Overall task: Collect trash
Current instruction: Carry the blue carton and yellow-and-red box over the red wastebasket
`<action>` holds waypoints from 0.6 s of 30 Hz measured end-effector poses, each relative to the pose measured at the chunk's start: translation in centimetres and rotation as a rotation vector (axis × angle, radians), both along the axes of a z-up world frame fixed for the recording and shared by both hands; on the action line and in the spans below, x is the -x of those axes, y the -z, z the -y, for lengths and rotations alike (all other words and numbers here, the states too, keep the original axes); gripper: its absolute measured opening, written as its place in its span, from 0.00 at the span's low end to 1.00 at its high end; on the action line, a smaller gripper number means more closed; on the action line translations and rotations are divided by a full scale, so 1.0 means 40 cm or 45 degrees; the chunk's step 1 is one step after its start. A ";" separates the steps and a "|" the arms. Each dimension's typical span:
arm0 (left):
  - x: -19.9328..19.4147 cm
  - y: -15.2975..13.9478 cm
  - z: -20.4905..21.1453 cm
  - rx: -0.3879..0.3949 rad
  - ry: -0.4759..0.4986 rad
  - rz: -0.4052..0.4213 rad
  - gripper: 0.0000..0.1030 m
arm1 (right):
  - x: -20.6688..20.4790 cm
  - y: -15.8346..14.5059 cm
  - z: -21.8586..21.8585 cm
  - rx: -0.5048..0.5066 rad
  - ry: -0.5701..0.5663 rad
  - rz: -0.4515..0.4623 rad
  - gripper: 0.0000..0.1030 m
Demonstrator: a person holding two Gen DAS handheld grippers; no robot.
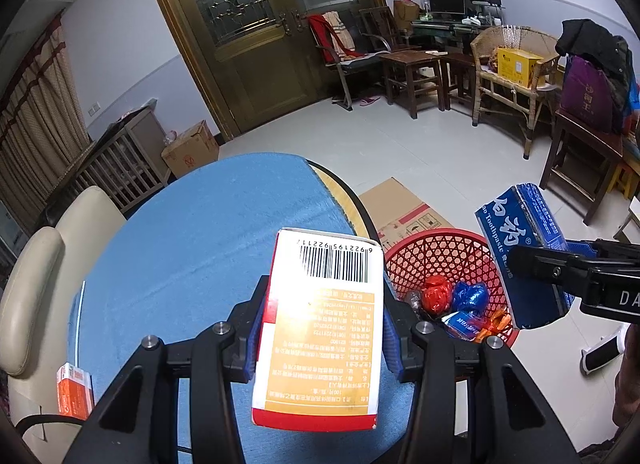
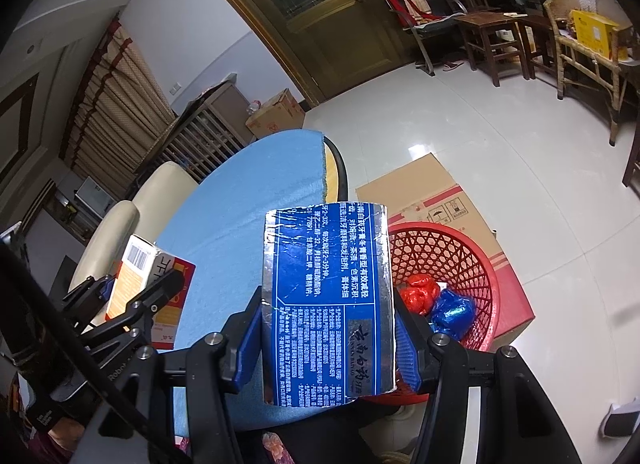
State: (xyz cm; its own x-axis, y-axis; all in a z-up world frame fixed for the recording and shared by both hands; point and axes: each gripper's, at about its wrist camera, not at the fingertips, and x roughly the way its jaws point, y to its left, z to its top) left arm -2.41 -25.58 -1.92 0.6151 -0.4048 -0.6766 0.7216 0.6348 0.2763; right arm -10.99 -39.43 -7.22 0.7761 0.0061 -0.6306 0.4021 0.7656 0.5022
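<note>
Your left gripper (image 1: 320, 338) has its blue ribbed pads pressed on both sides of a white-and-orange carton (image 1: 320, 328), barcode end pointing away from you; it hangs above the blue cloth (image 1: 180, 248) on the round table. Your right gripper (image 2: 328, 338) clamps a glossy blue toothpaste box (image 2: 326, 304) with creased silver edges and white print.

Only the left view shows a small orange box (image 1: 74, 388) at the cloth's near left edge, and a thin white stick lying on the cloth just beyond it. It also shows the basket's fuller contents: a red foil ball, a blue foil ball, clear wrap and orange-and-blue wrappers at the bottom. From there the toothpaste box sits tilted over the basket's right rim.

Only the right view shows your left gripper from the side, with the carton's red face, off to the left over the table.

Beside the table, on the floor, stands the red plastic basket (image 2: 452, 256), round, with an open lattice wall. Under and behind it lies a flat cardboard sheet (image 2: 420, 187). A cream padded chair (image 1: 44, 276) stands left of the table. Farther off: pale glossy tiles, wooden stools, a wicker chair and a brown door with leaded glass.
</note>
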 end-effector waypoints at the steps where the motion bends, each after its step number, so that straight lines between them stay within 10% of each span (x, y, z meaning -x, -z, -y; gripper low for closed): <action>1: -0.002 0.002 0.000 -0.002 -0.002 -0.006 0.48 | 0.001 0.001 -0.001 0.000 0.000 -0.002 0.58; 18: -0.005 0.038 0.036 -0.025 0.039 -0.103 0.48 | 0.010 0.028 0.029 -0.035 0.056 -0.029 0.58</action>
State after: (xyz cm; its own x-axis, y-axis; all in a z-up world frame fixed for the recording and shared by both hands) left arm -2.19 -27.03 -3.46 0.5458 -0.4086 -0.7315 0.7610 0.6071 0.2287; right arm -11.41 -40.59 -8.34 0.7613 -0.0103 -0.6483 0.4468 0.7329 0.5131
